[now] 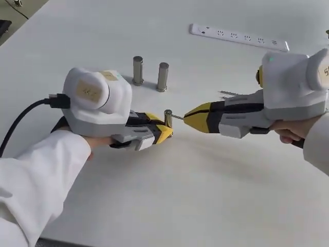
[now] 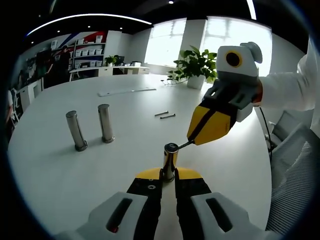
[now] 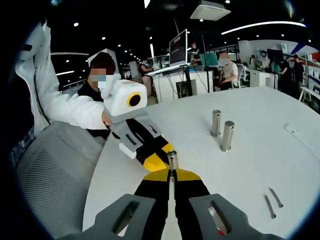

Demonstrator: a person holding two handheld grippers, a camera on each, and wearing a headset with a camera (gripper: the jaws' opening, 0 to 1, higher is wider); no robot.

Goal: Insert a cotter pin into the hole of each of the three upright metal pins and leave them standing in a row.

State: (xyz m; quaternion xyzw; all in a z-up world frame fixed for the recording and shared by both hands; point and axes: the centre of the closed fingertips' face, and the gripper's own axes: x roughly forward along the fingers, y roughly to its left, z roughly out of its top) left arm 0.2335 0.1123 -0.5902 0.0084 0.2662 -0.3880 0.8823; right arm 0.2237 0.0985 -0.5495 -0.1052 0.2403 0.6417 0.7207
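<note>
My left gripper (image 1: pixel 165 129) is shut on an upright metal pin (image 1: pixel 168 118), holding it near its base on the white table (image 1: pixel 180 195); the same pin (image 2: pixel 170 159) stands between my yellow jaw tips. My right gripper (image 1: pixel 186 117) is shut on a thin cotter pin (image 1: pixel 177 117) whose tip meets the top of that metal pin (image 3: pixel 172 161). In the left gripper view the right gripper (image 2: pixel 192 139) comes in from the right with the cotter pin (image 2: pixel 184 145) at the pin's head. Two more metal pins (image 1: pixel 138 70) (image 1: pixel 163 76) stand upright side by side behind.
Two loose cotter pins (image 3: pixel 271 201) lie on the table to the right, also seen as cotter pins (image 2: pixel 164 115) beyond the work. A white power strip (image 1: pixel 239 37) lies at the far edge. A black cable (image 1: pixel 20 121) trails from the left gripper.
</note>
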